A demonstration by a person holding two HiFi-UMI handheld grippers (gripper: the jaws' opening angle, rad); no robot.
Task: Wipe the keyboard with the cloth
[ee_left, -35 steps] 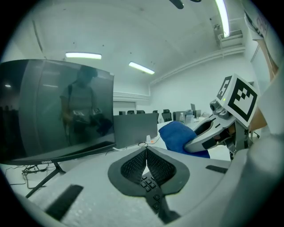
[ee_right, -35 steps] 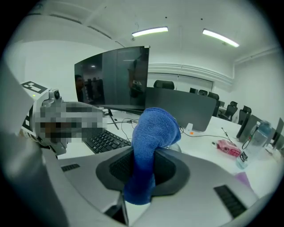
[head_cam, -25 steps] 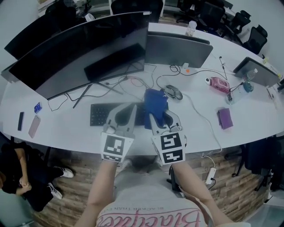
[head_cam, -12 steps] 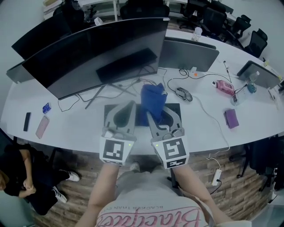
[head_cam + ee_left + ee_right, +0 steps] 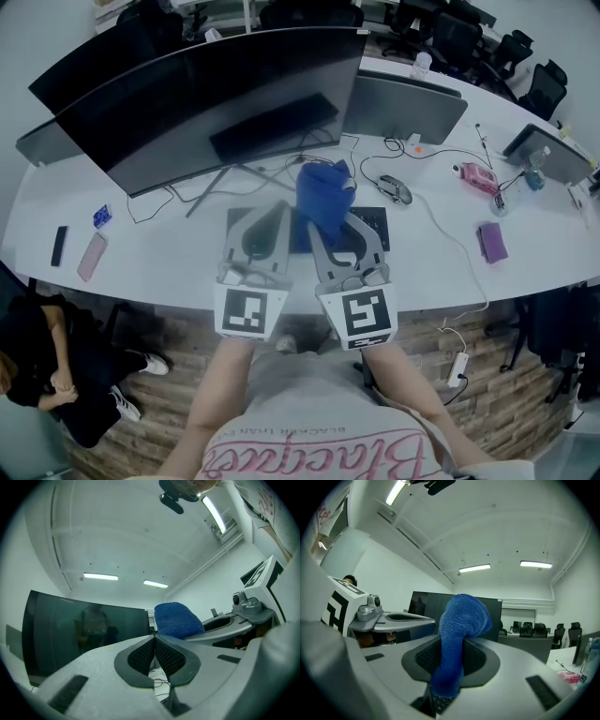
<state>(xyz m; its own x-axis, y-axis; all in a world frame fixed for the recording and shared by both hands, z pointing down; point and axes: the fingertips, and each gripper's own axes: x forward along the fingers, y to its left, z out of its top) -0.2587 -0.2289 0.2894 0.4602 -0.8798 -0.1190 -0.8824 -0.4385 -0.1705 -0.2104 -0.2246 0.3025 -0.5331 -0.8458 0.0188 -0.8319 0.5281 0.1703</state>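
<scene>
A black keyboard (image 5: 375, 223) lies on the white desk in front of a wide curved monitor (image 5: 202, 94), mostly hidden behind both grippers. My right gripper (image 5: 321, 217) is shut on a blue cloth (image 5: 322, 193), which bulges up past the jaw tips; the same cloth (image 5: 458, 634) hangs between the closed pads in the right gripper view. My left gripper (image 5: 279, 214) is shut and holds nothing, its pads pressed together in the left gripper view, with the blue cloth (image 5: 177, 619) showing to its right. Both grippers are raised above the keyboard, tilted upward.
A mouse (image 5: 396, 190) with cables lies right of the keyboard. A second monitor (image 5: 405, 97) stands behind it. A purple wallet (image 5: 491, 242) and a pink item (image 5: 477, 174) are at the right; a phone (image 5: 90, 256) and a dark remote (image 5: 59, 245) sit at the left. A seated person (image 5: 37, 356) is at lower left.
Both grippers rose and tilted upward together, carrying the blue cloth up off the keyboard. The view also shifted so the desk sits further right in frame.
</scene>
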